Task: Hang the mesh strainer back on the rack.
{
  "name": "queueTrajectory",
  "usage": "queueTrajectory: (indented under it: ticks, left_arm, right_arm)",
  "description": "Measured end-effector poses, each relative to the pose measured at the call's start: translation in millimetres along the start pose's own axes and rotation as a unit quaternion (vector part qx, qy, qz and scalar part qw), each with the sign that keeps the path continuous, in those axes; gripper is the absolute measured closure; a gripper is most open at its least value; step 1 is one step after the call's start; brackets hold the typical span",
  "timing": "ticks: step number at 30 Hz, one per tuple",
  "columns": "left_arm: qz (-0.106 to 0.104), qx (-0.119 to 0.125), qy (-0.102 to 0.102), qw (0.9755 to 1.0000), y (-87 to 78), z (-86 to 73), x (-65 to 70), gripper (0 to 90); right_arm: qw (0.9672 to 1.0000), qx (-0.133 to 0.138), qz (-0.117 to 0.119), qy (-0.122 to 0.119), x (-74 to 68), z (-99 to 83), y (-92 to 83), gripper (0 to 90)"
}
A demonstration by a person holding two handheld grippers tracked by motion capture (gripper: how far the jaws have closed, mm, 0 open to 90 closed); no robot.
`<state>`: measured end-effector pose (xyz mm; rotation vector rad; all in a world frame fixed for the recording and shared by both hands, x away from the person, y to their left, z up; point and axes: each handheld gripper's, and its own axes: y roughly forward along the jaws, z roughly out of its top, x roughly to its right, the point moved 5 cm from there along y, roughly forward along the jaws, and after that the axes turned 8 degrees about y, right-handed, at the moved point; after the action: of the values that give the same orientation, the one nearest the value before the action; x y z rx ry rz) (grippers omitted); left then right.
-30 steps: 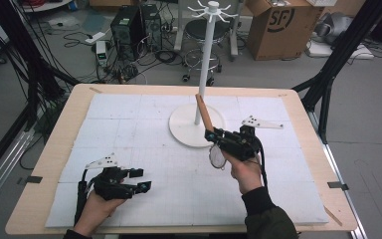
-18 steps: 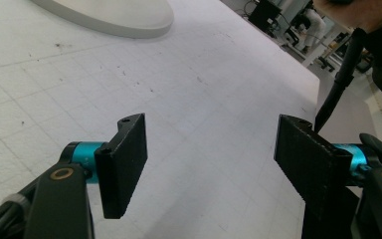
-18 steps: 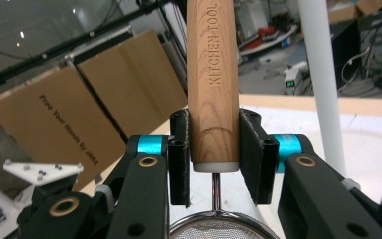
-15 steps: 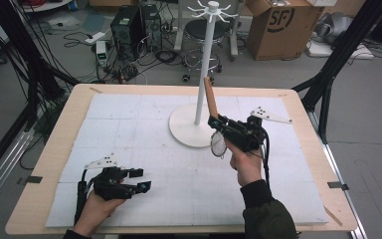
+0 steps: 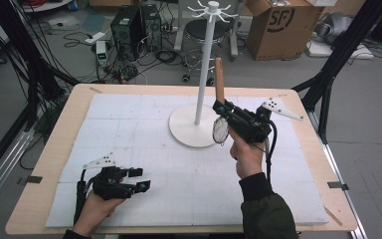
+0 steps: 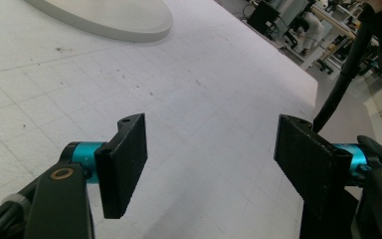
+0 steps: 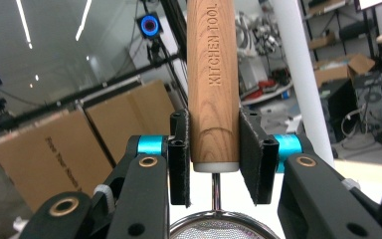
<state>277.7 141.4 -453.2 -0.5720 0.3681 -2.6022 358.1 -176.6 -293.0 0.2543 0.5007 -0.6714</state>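
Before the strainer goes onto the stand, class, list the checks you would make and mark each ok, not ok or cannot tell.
1. Right gripper shut on the strainer handle: ok.
2. Handle upright, mesh hanging below: ok.
3. Strainer lifted off the mat: ok.
4. Stand upright on its base: ok.
5. Left gripper open, holding nothing, away from the stand: ok.
6. Handle has a hanging hole for the hooks: cannot tell.
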Motion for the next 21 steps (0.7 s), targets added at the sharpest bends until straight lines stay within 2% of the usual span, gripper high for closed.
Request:
queueTrajectory:
  ticks: [11,21]
  left_arm:
    - [-0.004,-0.004,-0.003,1.0,2.6,-4.0,-2.3,29.7]
    - [-0.004,0.001,-0.006,1.0,-0.3,-3.8,-4.4,29.7]
  right_arm:
    - [0.9994,0.035,0.006,-0.006,-3.0,23.3,8.3,69.0]
    - [0.9987,0.05,0.003,-0.011,-6.7,42.5,18.1,69.0]
